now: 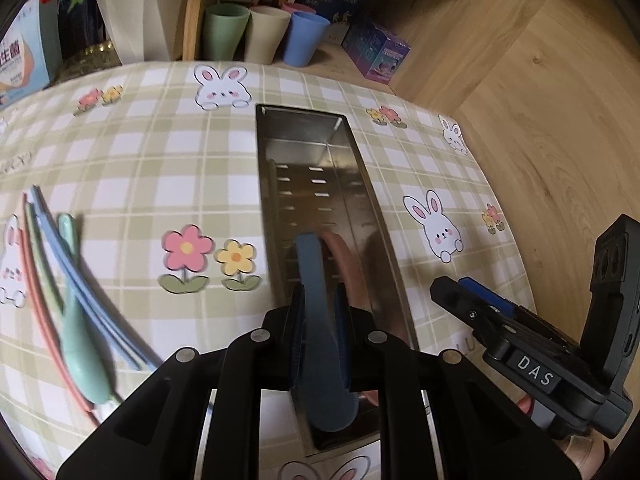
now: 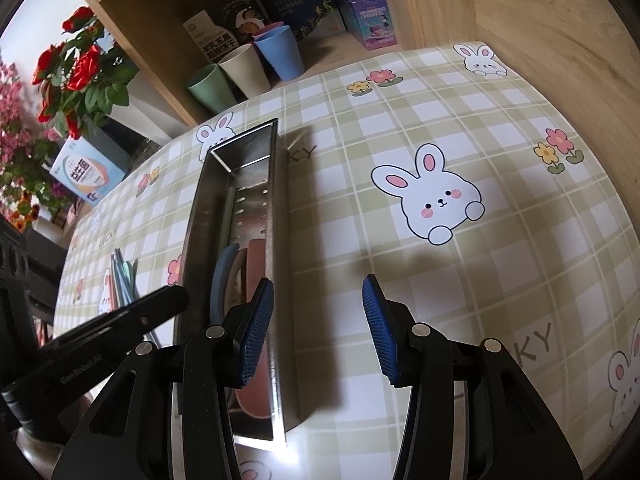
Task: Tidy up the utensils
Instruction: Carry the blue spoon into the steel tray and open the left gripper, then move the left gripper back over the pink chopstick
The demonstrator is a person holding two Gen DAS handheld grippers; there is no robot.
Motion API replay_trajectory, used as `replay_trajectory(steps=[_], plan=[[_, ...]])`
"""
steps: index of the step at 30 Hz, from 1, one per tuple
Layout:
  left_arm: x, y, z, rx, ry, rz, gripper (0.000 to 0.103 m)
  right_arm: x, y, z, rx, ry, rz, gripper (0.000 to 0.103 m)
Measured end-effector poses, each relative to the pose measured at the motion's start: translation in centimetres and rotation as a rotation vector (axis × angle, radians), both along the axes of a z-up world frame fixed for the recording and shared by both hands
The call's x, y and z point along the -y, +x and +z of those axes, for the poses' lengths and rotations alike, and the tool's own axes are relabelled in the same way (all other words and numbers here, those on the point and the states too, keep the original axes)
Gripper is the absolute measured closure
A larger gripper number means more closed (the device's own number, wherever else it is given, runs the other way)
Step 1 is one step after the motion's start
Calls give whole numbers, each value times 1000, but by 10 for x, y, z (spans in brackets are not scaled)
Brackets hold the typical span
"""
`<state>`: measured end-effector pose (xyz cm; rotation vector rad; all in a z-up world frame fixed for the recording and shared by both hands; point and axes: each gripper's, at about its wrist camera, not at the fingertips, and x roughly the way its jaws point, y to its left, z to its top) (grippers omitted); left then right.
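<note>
A long steel utensil tray lies lengthwise on the checked tablecloth; it also shows in the right wrist view. My left gripper is shut on a blue spoon and holds it over the tray's near end, beside a pink utensil lying inside. In the right wrist view the blue spoon and pink utensil sit in the tray. My right gripper is open and empty, just right of the tray. A green spoon and several coloured chopsticks lie on the cloth at left.
Green, beige and blue cups stand on the wooden shelf at the back, with boxes beside them. A white vase with a plant and red flowers stand at the left. A wooden wall borders the table on the right.
</note>
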<state>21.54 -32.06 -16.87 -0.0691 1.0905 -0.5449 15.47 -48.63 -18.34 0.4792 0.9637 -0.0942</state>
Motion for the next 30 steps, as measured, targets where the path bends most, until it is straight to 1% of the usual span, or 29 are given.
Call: replay_trajectory(steps=[6,11,18,22,26,28,30], plan=[[-20,4,5,23,45,15,89,-11,1,8,2,-16,8,58],[-37,7,8,35,63,23,89,-20,4,14,-2,-37,15,58],[-69,13,9,42,81,43,89,-35,7,19,-14,-94,31,58],[-98,21,8,35,84,52,88,-42,9,19,-18,-106,37,58],[-138,31,6,19,72,72,88,-48,11,19,-16,-112,42,58],[-161,36,4,22,73,107,87,-50,12,18,-15,-111,44,58],[-188,43,-5,-1,76,175,87,-52,14,16,-18,-107,45,58]])
